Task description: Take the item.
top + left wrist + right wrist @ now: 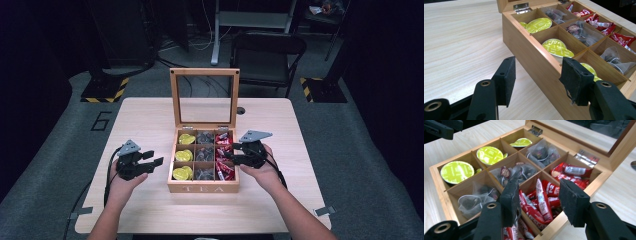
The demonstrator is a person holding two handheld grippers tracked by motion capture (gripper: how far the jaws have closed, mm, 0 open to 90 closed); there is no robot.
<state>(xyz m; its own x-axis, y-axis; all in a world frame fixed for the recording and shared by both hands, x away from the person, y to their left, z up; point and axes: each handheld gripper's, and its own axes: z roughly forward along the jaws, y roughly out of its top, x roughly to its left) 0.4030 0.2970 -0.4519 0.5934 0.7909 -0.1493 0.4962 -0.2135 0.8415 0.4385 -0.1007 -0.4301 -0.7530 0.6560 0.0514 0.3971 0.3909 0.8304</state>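
- Tea box (203,188) open on worktop (145,117), glass lid (204,96) upright at the back; all nine compartments stocked.
- Left column: green capsules (183,155). Middle column: clear tea sachets (520,172). Right column: red sachets (543,199).
- No item lifted yet; picking looks barely begun, everything left to do.
- Right tool (239,153) poised over the right column, jaws parted and gripping nothing; red sachets of the middle compartment directly ahead between the pads (574,201), not yet touched as far as visible.
- Left tool (149,161) released, just beside the box's left wall on the near side, apart from it; nearest green capsule (558,47) beyond that wall.
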